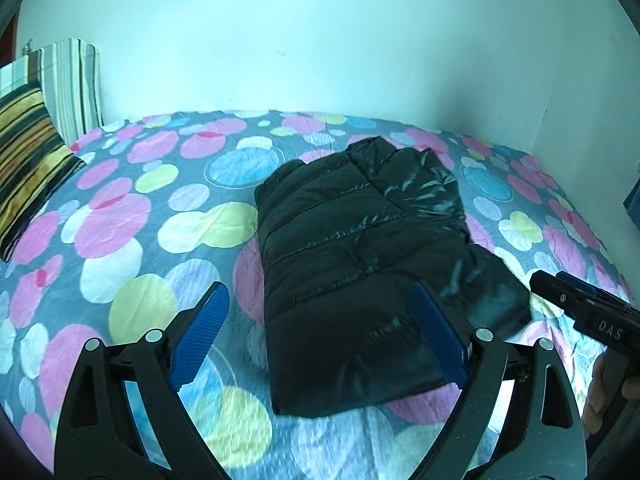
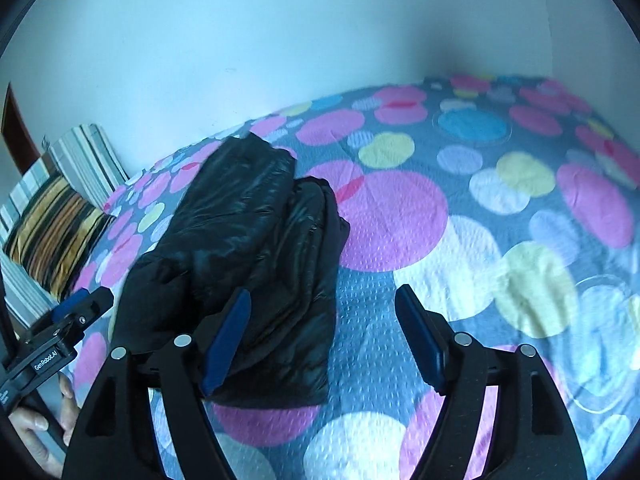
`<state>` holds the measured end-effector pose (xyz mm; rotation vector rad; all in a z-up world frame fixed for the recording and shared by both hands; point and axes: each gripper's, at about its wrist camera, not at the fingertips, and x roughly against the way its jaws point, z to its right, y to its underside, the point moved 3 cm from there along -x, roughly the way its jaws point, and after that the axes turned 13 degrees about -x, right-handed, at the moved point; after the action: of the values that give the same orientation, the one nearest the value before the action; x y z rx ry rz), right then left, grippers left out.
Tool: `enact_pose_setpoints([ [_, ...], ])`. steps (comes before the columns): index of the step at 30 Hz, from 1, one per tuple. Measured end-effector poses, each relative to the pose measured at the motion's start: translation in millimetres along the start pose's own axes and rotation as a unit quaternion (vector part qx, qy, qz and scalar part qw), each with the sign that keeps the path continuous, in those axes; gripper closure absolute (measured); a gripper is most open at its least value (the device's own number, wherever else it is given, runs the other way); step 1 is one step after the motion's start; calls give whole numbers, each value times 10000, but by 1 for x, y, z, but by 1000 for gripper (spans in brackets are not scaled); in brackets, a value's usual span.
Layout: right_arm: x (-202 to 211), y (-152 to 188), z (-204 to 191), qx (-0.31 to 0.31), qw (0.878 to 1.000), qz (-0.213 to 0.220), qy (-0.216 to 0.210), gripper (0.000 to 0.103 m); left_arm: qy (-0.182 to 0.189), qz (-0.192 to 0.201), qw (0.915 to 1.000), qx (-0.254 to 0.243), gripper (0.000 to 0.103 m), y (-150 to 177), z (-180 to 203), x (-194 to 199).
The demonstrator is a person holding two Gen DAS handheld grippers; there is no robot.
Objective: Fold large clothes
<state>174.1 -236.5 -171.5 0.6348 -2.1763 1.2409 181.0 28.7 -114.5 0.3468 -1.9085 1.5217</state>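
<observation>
Both claws, left claw (image 1: 320, 332) and right claw (image 2: 324, 332), gape empty; we judge the folded jacket (image 1: 360, 256) puffy, slick, so pinch its edges.

Black tongs (image 1: 320, 300) with blue ribbed pads (image 1: 200, 336), silver rivets, white lettering.

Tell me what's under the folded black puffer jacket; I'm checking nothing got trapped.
The black puffer jacket lies directly on the polka-dot bedspread. Whatever is beneath or inside its folds is covered.
</observation>
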Motion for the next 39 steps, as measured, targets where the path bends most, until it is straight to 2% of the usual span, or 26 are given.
enact_pose_setpoints([
  [6, 33, 11, -23, 428, 9983, 374, 113, 23, -242, 133, 9996, 20, 8, 3, 5, 32],
  [12, 51, 18, -35, 546, 9972, 514, 61, 23, -419, 242, 9988, 73, 7, 10, 6, 53],
  [31, 72, 34, -43, 695, 9950, 716, 75, 22, -521, 295, 9981, 126, 7, 20, 18, 71],
  [39, 76, 37, -45, 717, 9946, 748, 52, 22, -623, 369, 9972, 162, 2, 21, 20, 79],
])
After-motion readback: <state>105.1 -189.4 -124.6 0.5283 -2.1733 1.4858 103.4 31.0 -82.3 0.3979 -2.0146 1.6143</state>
